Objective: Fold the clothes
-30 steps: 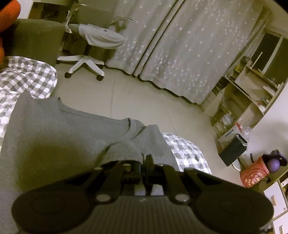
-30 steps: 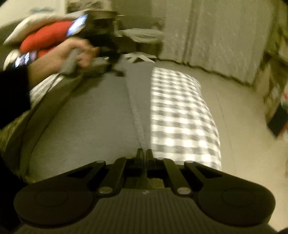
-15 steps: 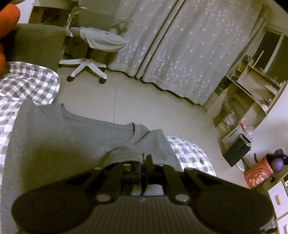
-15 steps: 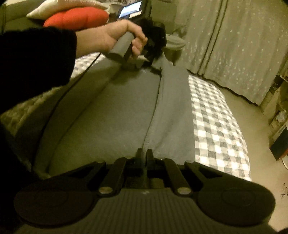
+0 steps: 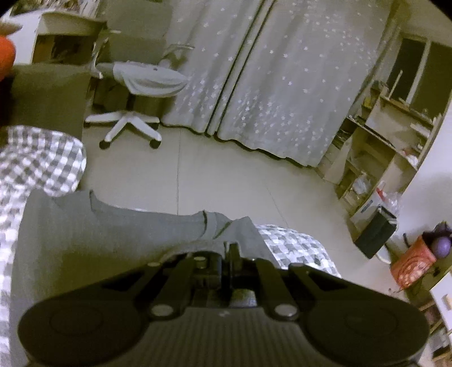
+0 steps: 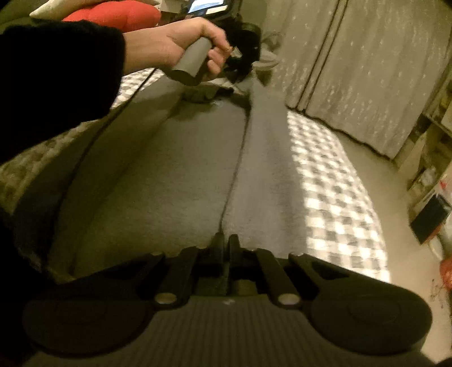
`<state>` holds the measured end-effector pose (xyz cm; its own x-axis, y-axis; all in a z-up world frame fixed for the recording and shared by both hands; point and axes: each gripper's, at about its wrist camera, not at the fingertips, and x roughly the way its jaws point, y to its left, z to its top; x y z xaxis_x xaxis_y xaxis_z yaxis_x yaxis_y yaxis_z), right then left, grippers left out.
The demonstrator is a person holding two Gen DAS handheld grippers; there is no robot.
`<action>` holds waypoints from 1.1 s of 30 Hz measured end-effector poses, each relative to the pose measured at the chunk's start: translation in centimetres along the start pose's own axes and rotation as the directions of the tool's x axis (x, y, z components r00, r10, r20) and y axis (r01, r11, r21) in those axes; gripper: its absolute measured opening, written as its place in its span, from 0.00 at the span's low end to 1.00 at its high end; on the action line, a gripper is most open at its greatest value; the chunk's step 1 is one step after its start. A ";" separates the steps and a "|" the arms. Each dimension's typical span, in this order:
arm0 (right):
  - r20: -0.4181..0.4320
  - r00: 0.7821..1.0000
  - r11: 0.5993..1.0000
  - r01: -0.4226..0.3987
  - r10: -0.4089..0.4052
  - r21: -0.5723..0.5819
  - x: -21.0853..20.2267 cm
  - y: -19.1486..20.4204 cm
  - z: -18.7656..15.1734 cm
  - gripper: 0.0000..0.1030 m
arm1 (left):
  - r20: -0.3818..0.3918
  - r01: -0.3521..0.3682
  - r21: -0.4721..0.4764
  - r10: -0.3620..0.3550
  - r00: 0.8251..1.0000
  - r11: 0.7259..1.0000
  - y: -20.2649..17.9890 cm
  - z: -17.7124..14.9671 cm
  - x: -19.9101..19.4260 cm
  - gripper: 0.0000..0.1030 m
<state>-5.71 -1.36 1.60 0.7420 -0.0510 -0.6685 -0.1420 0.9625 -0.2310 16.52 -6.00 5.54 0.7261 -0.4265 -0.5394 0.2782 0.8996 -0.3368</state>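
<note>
A grey shirt (image 5: 99,231) lies spread on a checked sheet (image 5: 299,245). My left gripper (image 5: 227,249) is shut on a bunched fold of the shirt near the neckline. In the right wrist view, a folded edge of the grey shirt (image 6: 169,169) runs from the far end straight down to my right gripper (image 6: 226,242). That gripper is shut on the shirt's near edge. At the far end a hand (image 6: 183,42) in a black sleeve grips the left gripper's grey handle (image 6: 192,62), low over the shirt.
The checked sheet (image 6: 333,192) ends at a bare pale floor (image 5: 226,175). Beyond the floor stand a white office chair (image 5: 132,118), star-patterned curtains (image 5: 268,84), cluttered shelves (image 5: 375,146) and a black box (image 5: 375,234). A red cushion (image 6: 113,14) lies behind the hand.
The right gripper has sunk a little toward the shirt and shifted sideways, so the hand with the left gripper now looks nearer. The left view has rolled slightly. Both grips have held.
</note>
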 end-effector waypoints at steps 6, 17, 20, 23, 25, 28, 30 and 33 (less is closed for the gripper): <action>0.006 0.999 0.999 -0.051 0.051 0.013 -0.5 -0.4 -0.5 0.02 | 0.005 -0.032 0.033 0.032 0.999 0.999 0.8 -0.3 0.1 0.04; -0.010 0.993 0.993 -0.115 0.115 -0.033 -0.8 -0.1 -0.1 0.03 | -0.023 -0.117 0.130 0.121 0.992 0.985 0.8 -1.0 0.6 0.04; -0.028 0.992 0.992 -0.122 0.122 -0.014 -0.7 -0.5 -0.1 0.04 | -0.045 -0.115 0.113 0.121 0.992 0.987 1.2 -1.1 0.8 0.05; -0.014 0.989 0.989 -0.150 0.150 0.007 -1.2 -1.2 0.1 0.06 | -0.061 -0.110 0.103 0.116 0.991 0.989 1.5 -0.9 0.6 0.06; -0.016 0.983 0.983 -0.181 0.181 0.013 -1.3 -1.4 0.0 0.13 | -0.087 -0.080 0.065 0.085 0.993 0.995 2.0 -0.5 0.2 0.12; -0.008 0.970 0.969 -0.243 0.244 0.038 -1.3 -2.0 -0.2 0.17 | -0.072 -0.072 0.037 0.074 0.995 0.997 2.5 -0.1 -0.9 0.18; 0.003 0.957 0.955 -0.290 0.291 0.062 -1.3 -2.4 -0.5 0.17 | -0.081 -0.086 0.051 0.090 0.993 0.995 2.5 -0.2 -0.9 0.18; 0.025 0.949 0.945 -0.316 0.315 0.086 -1.9 -3.1 -0.6 0.17 | -0.116 -0.102 0.026 0.104 0.988 0.994 2.8 -0.5 -0.6 0.27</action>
<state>-7.08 -4.39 3.22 0.6759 0.2614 -0.6891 -0.3118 0.9486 0.0540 16.52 -3.27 4.51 0.6731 -0.3384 -0.6575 0.2190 0.9405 -0.2598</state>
